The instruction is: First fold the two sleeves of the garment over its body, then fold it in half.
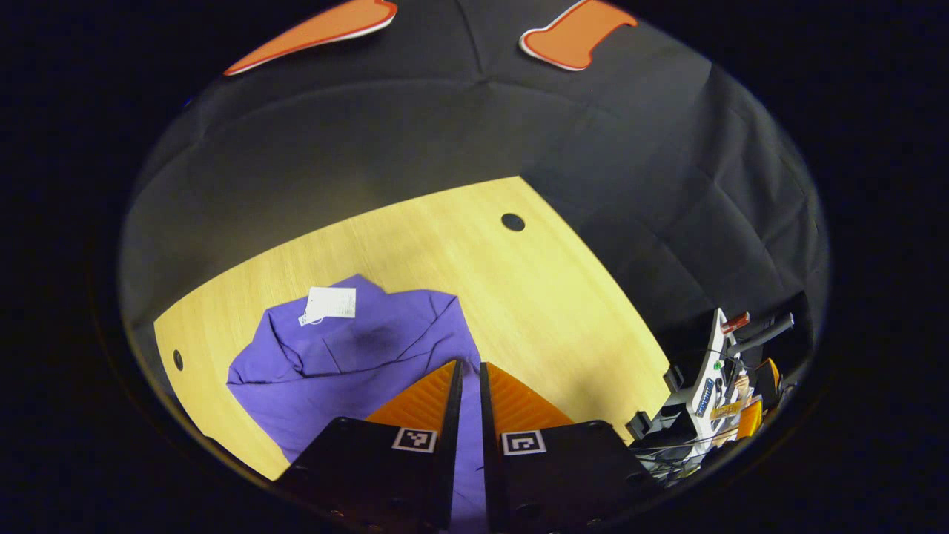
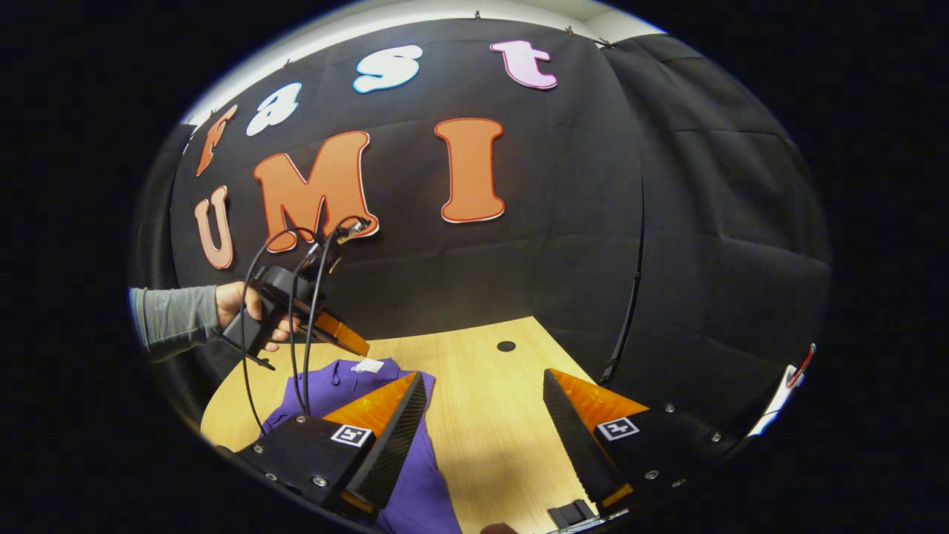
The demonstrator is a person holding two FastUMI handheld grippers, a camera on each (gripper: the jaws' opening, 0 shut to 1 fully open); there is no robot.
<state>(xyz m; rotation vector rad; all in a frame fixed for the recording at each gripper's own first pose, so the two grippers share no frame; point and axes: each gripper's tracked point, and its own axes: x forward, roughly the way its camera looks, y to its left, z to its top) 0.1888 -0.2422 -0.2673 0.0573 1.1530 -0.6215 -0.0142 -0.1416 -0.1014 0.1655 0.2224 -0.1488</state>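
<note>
Both tools are seen above a wooden counter [image 1: 519, 297] on which a purple garment [image 1: 348, 363] is spread. In the left gripper view, the left tool [image 1: 470, 371] is seen with its two orange-faced fingers drawn nearly together, a narrow slit being left between them through which purple cloth is seen. Whether cloth is pinched there cannot be told; the tool looks clenched or almost so. The garment is laid on the near left part of the counter, crumpled, with folds raised across its far edge. A white tag [image 1: 330, 304] is seen lying on its far side. Two dark round holes are cut in the counter, one [image 1: 512, 222] near the far right corner and one at the left edge. Some equipment [image 1: 712, 393] with cables is stood off the right end of the counter.

In the right gripper view, the right tool [image 2: 485, 389] is held released, its fingers spread wide apart with bare counter between them. The left finger is seen over the garment's right edge; contact cannot be judged. Farther off on the left, the left tool [image 2: 348, 337] is held by a hand [image 2: 248, 311] in a grey sleeve [image 2: 174, 319], above the garment's far end, with black cables [image 2: 296, 297] looped from it.
</note>
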